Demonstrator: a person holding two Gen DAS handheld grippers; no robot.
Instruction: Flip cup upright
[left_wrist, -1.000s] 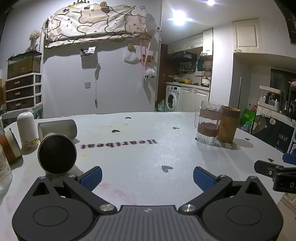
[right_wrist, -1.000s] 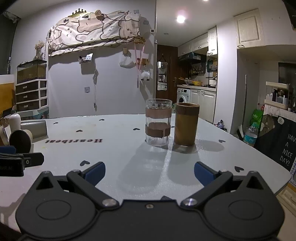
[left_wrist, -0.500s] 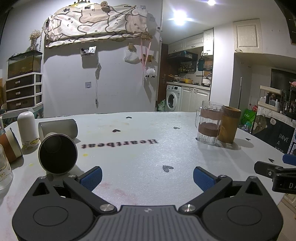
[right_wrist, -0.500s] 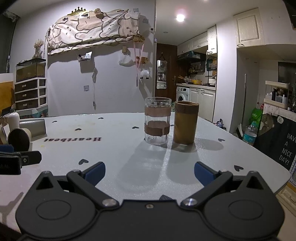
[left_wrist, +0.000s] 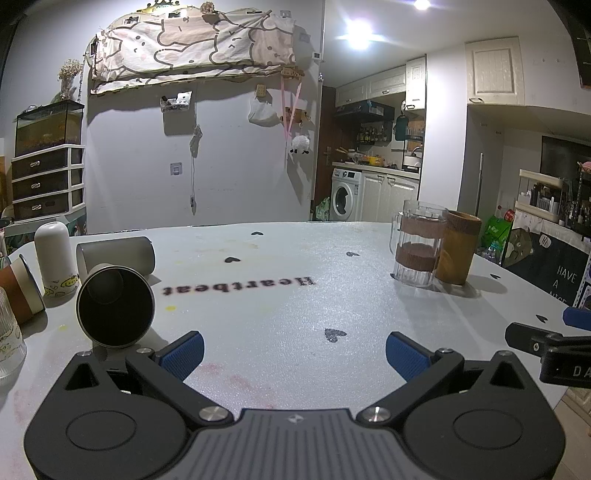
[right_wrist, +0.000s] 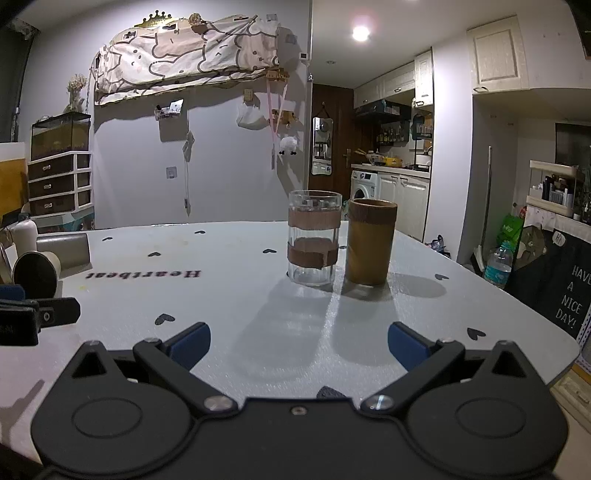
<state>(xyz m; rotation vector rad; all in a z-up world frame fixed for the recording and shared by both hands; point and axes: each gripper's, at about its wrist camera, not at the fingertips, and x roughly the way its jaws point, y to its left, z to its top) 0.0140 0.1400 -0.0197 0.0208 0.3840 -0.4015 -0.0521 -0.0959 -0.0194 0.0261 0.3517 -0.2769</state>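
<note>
Cup (left_wrist: 115, 307) lies on its side at the left of the white table (left_wrist: 280, 314), dark mouth facing the left gripper (left_wrist: 294, 349); its base and most of its wall are hidden behind the rim. Same cup (right_wrist: 36, 273) seen from the right wrist is partly cut by the left gripper's black finger at frame edge. Just behind it a grey cup (left_wrist: 116, 254) also lies sideways, touching or nearly so, cannot tell which. A white bottle (left_wrist: 55, 260) stands upright left of that. A brown cup (left_wrist: 20, 291) and a ribbed clear glass (left_wrist: 9, 343) are cropped by the left edge, hard to read.

Left gripper jaws spread wide, nothing between the blue pads (left_wrist: 183, 354); cup sits just left of and beyond the left pad, not touching. Right gripper (right_wrist: 299, 345) likewise wide and empty, low over the table.

Far right side: upright glass cup with brown bands (right_wrist: 314, 238) and a brown wooden cup (right_wrist: 370, 242) stand just beside each other, well apart from the lying cup. "Heartbeat" lettering (left_wrist: 239, 286) is printed between the two groups, blurred. Nothing lies between the left gripper and the cup.
</note>
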